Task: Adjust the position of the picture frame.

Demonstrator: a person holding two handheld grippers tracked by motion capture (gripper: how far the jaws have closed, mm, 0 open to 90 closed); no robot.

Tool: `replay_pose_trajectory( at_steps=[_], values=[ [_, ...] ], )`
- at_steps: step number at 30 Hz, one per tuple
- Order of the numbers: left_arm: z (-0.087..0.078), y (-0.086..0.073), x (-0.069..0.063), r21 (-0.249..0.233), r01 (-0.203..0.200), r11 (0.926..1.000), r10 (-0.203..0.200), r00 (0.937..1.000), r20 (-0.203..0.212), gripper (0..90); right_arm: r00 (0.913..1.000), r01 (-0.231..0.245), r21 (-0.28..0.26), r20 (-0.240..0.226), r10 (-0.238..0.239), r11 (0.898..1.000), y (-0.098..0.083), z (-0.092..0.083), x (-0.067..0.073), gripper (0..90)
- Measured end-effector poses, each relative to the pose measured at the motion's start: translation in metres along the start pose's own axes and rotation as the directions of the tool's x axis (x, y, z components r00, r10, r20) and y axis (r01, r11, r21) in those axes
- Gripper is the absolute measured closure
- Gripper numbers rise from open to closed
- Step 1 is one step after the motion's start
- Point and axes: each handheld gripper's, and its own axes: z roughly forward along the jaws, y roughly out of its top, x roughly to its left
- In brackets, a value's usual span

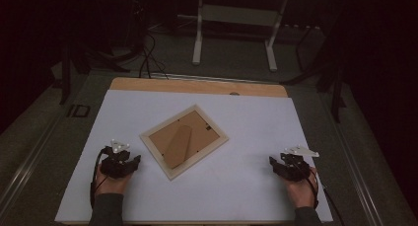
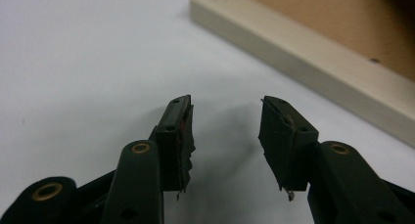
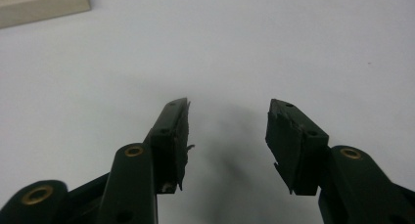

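Note:
A pale wooden picture frame (image 1: 183,139) lies face down and turned diagonally in the middle of the white table sheet (image 1: 246,122), its brown backing board and stand flap up. My left gripper (image 1: 127,159) rests on the sheet just left of the frame, open with nothing between its fingers. In the left gripper view the frame's edge (image 2: 303,62) runs across the upper right, ahead of the left gripper (image 2: 226,120). My right gripper (image 1: 277,163) rests near the sheet's right front, open and empty. The frame's corner (image 3: 44,6) shows at top left beyond the right gripper (image 3: 228,121).
A strip of wooden tabletop (image 1: 197,85) shows past the sheet's far edge. Beyond the table, white table legs (image 1: 198,33) and cables (image 1: 148,58) stand on the dark floor. Bare sheet lies all around the frame.

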Motion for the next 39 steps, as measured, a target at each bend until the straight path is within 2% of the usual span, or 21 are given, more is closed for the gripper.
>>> replay_pose_trajectory(
  at_steps=[3,6,10,11,15,18,22,24,27,32,36,39],
  values=[
    [-0.009,0.002,-0.004,-0.027,-0.018,0.9995,0.018,0.9998,0.001,55.5,0.9998,0.000,0.000,-0.019,0.000,1.000,0.001,0.000,0.001,49.0],
    [-0.014,0.003,-0.007,-0.062,-0.032,0.9976,0.033,0.9992,0.021,55.4,0.9993,-0.010,-0.001,-0.035,0.010,1.000,0.002,-0.001,0.002,50.4],
    [-0.012,0.003,-0.007,-0.065,-0.035,0.9973,0.037,0.9989,0.028,55.3,0.9990,0.001,-0.018,-0.044,-0.002,1.000,0.002,-0.002,0.006,49.9],
    [-0.010,0.004,-0.007,-0.065,-0.034,0.9973,0.037,0.9984,0.044,54.9,0.9989,0.001,-0.023,-0.047,-0.002,1.000,0.003,-0.002,0.006,49.6],
    [-0.009,0.006,-0.008,-0.049,-0.037,0.9981,0.039,0.9983,0.042,54.9,0.9989,-0.001,-0.022,-0.048,-0.001,1.000,0.003,-0.001,0.008,49.5],
    [-0.007,0.007,-0.006,-0.046,-0.068,0.9966,0.071,0.9958,0.058,56.0,0.9986,0.009,-0.012,-0.052,-0.010,1.000,0.001,0.003,0.012,51.2],
    [-0.003,0.007,-0.007,-0.042,-0.109,0.9931,0.111,0.9931,0.039,57.8,0.9980,0.022,-0.018,-0.059,-0.023,1.000,0.002,0.003,0.017,52.2],
    [0.000,0.007,-0.006,-0.044,-0.117,0.9921,0.119,0.9918,0.046,58.0,0.9978,0.024,-0.022,-0.061,-0.025,0.999,0.003,0.003,0.019,52.5],
    [0.002,0.007,-0.005,-0.051,-0.151,0.9873,0.153,0.9875,0.039,58.4,0.9972,0.031,-0.023,-0.068,-0.032,0.999,0.004,0.004,0.021,53.1],
    [0.006,0.007,0.000,-0.062,-0.134,0.9890,0.138,0.9884,0.064,56.2,0.9959,0.040,-0.023,-0.080,-0.042,0.999,0.008,0.005,0.024,57.3],
    [0.004,0.008,0.001,-0.111,-0.144,0.9834,0.153,0.9850,0.080,53.5,0.9945,0.046,-0.032,-0.092,-0.049,0.998,0.014,0.005,0.029,60.0],
    [0.008,0.010,0.004,-0.092,-0.121,0.9884,0.129,0.9871,0.095,53.5,0.9921,0.045,-0.041,-0.115,-0.049,0.998,0.020,0.007,0.035,60.8]
  ],
)
